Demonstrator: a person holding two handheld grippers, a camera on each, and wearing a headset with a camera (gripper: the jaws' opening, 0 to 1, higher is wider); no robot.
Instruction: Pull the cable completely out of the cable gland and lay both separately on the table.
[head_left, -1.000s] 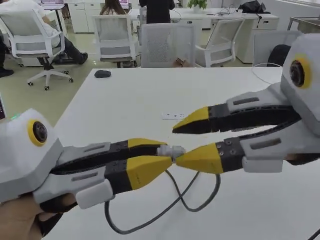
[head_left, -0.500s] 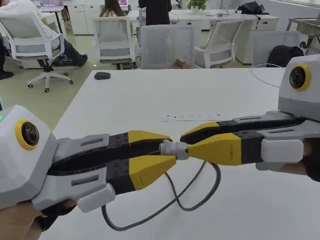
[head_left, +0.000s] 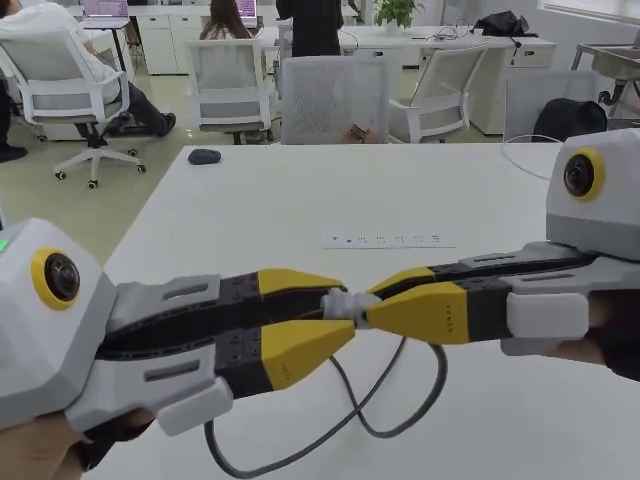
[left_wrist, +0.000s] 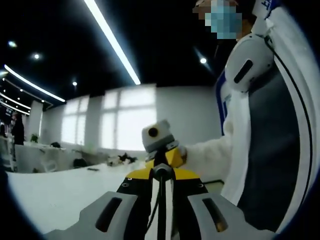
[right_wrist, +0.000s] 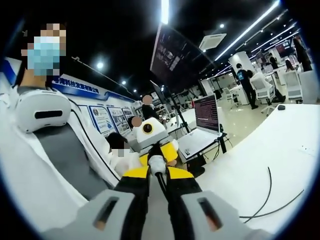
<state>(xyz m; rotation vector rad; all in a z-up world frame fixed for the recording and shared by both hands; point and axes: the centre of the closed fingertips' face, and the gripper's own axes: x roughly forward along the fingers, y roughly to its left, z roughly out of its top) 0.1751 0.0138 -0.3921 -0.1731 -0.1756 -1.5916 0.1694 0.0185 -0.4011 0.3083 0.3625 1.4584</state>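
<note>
A light grey cable gland (head_left: 345, 302) hangs in the air above the white table (head_left: 250, 210), between the two grippers' yellow tips. My left gripper (head_left: 340, 308) comes in from the lower left and is shut on the gland. From the right, my right gripper (head_left: 372, 303) is shut on the dark cable just beside the gland. The cable (head_left: 400, 425) droops below both grippers in a loop onto the table. The left gripper view has the gland (left_wrist: 162, 171) at its jaw tips, with the cable running back between the jaws. The right gripper view has the gland (right_wrist: 156, 163) at its own tips.
A white power strip (head_left: 388, 240) lies on the table beyond the grippers, and a dark mouse (head_left: 204, 155) sits at the far left edge. Office chairs (head_left: 325, 95) line the far side. A thin pale cable loop (head_left: 520, 150) lies at the far right.
The right gripper stood open around the cable a second ago and has closed on it next to the gland. The left gripper has kept its hold.
</note>
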